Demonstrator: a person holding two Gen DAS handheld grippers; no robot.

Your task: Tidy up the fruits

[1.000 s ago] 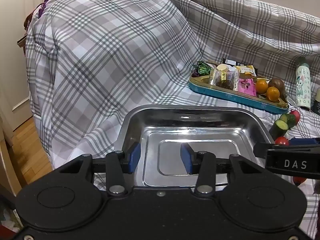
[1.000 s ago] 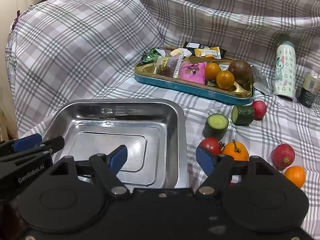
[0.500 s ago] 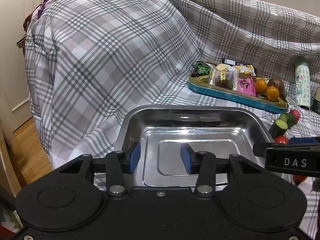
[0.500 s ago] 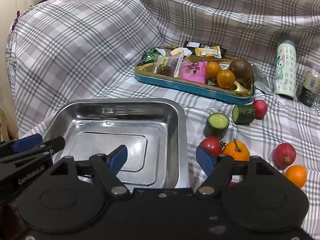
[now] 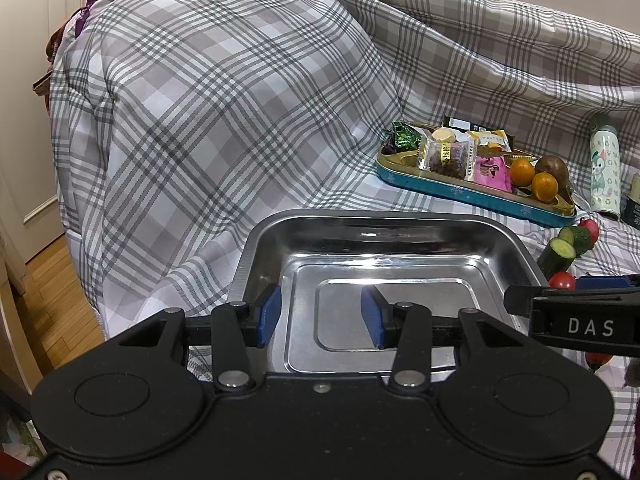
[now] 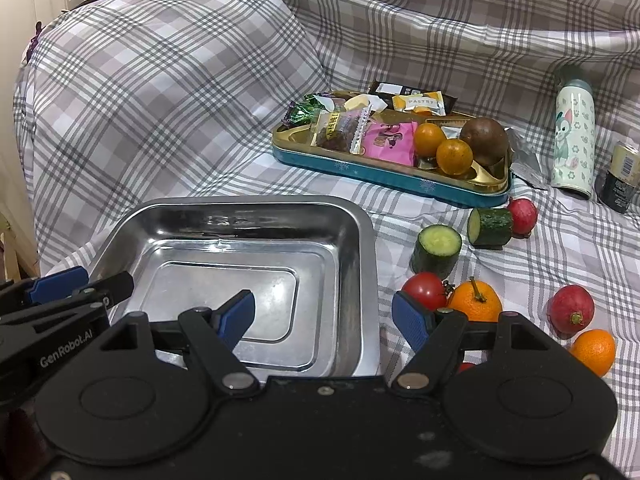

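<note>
An empty steel pan (image 6: 360, 248) sits on the plaid cloth; it also shows in the left wrist view (image 5: 516, 248). My left gripper (image 5: 320, 316) is open and empty over the pan's near side. My right gripper (image 6: 324, 316) is open and empty over the pan's right rim. Right of the pan lie a red tomato (image 6: 425, 290), an orange with a stem (image 6: 476, 303), two cucumber pieces (image 6: 438, 246), two red fruits (image 6: 570, 309) and another orange (image 6: 594, 351).
A teal and gold tray (image 6: 384, 172) behind the pan holds snack packets, two small oranges (image 6: 454, 156) and a brown fruit (image 6: 485, 141). A white patterned bottle (image 6: 572, 140) and a dark jar (image 6: 620, 178) stand at the far right. Wood floor (image 5: 52, 292) lies left.
The right wrist view has shifted very slightly; both grippers stay open and nothing else has moved.
</note>
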